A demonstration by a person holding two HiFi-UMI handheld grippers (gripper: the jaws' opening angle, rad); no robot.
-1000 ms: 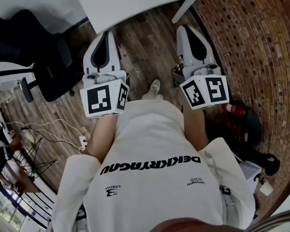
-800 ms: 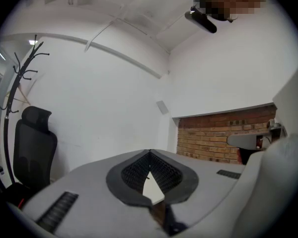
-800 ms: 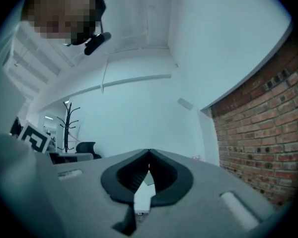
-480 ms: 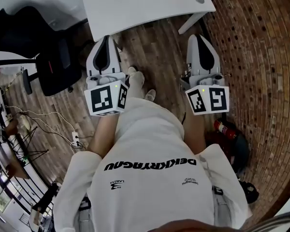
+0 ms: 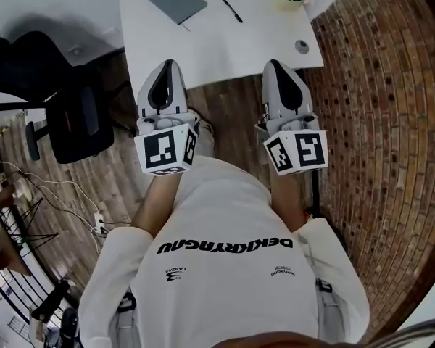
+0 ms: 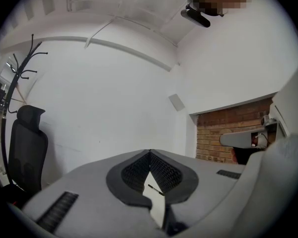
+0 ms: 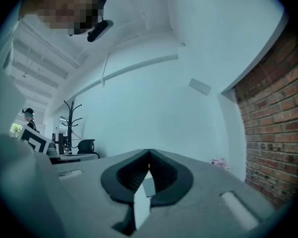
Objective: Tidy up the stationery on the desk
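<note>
Just at the white tabletop's [image 5: 225, 49] near edge, the left gripper [image 5: 167, 64] and right gripper [image 5: 275, 64] hover, fingers closed on nothing; a grey notebook [image 5: 177, 1] and black pen [image 5: 232, 9] lie apart on it.

White shirt [image 5: 225, 201] on the person, loose sleeves, bold black lettering [image 5: 228, 246] across it and two small black logos below. Left gripper [image 5: 167, 64] and right gripper [image 5: 277, 64] show pale grey shells and black textured fingers [image 6: 135, 174], each with a white cube [image 5: 167, 149] of black square markers.
</note>
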